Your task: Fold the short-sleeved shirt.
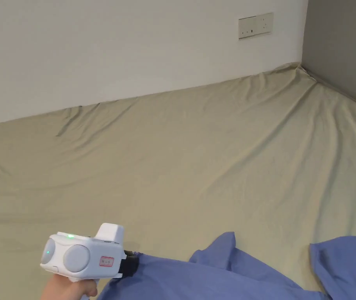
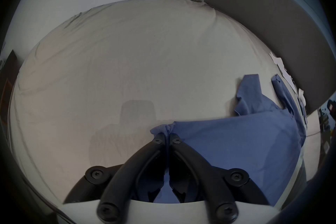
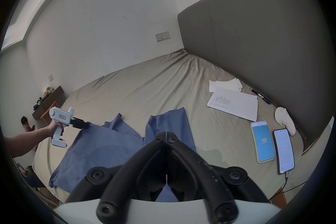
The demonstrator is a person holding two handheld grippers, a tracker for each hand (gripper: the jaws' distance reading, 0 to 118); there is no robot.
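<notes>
A blue short-sleeved shirt lies spread on the near part of a bed covered with a beige sheet. The left tool is clenched on a bunched edge of the shirt, lifting it slightly at the left side. The right tool has its jaws pressed together above the shirt's right part; whether cloth sits between them cannot be told. On the bed's right side lie papers and two phones beside a grey headboard.
</notes>
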